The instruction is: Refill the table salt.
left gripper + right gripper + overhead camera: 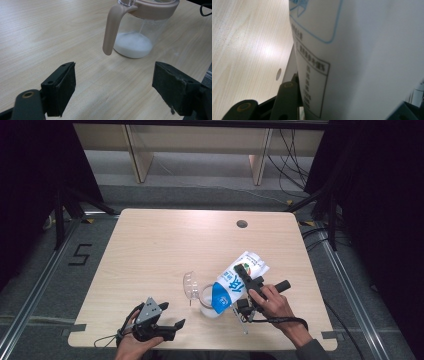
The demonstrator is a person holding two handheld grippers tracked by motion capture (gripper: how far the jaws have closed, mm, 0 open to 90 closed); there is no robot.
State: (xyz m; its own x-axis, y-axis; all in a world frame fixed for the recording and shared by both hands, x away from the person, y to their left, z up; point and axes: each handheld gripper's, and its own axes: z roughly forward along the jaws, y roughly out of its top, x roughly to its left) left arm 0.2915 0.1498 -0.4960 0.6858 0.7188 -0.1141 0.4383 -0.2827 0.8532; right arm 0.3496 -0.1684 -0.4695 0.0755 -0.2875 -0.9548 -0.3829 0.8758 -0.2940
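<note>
Two grippers share the pouring: the right gripper point(248, 282), pinching the tilted bag point(237, 281), should keep tipping into the jug point(142, 30), while the left gripper point(170, 320) waits, jaws spread.

Your worktop point(165, 245) is evenly lit from overhead, surroundings dark. Glare patch on wood in right gripper view; the carton point(362, 55) there is blurred, too close. Shadows soft.

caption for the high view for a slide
Right gripper tips a blue-and-white pouch over a clear jug while the left gripper waits open.
</note>
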